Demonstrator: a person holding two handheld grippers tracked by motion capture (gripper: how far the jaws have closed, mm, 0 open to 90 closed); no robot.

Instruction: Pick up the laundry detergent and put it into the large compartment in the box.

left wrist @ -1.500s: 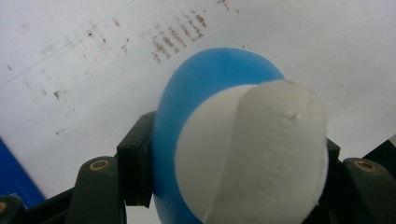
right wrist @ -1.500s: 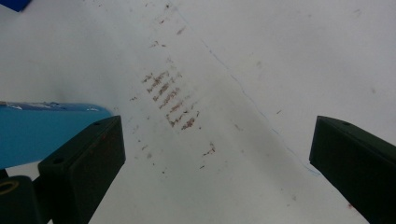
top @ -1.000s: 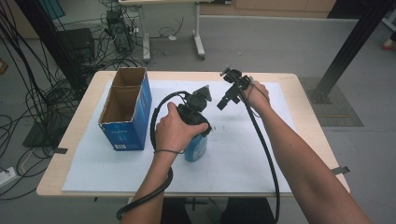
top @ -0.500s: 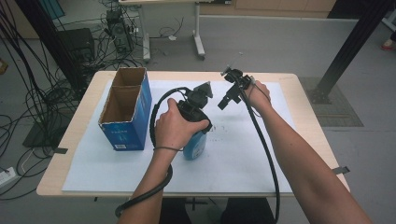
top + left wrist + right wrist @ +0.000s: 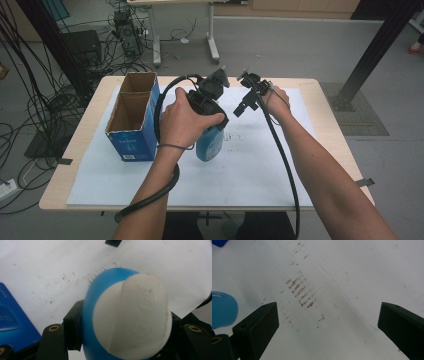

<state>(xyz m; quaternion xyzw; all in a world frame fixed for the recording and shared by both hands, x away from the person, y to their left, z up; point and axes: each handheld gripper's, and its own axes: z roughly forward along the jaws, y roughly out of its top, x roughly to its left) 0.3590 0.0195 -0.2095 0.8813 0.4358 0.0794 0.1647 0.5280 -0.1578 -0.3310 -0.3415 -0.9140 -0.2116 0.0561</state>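
Lifted a little since the earlier frames, the blue, white-ended, rounded plastic container (image 5: 210,144) now hangs clear of the white paper sheet (image 5: 250,170), just right of the open blue cardboard box (image 5: 131,120). The left gripper (image 5: 214,131) clamps its upper body, jaws pressing both sides in the left gripper view (image 5: 125,322). It looks light, smooth and curved, so probably slippery; a hold across the widest part seems safest. The right gripper (image 5: 246,102) waits beyond the container, jaws spread, holding nothing.
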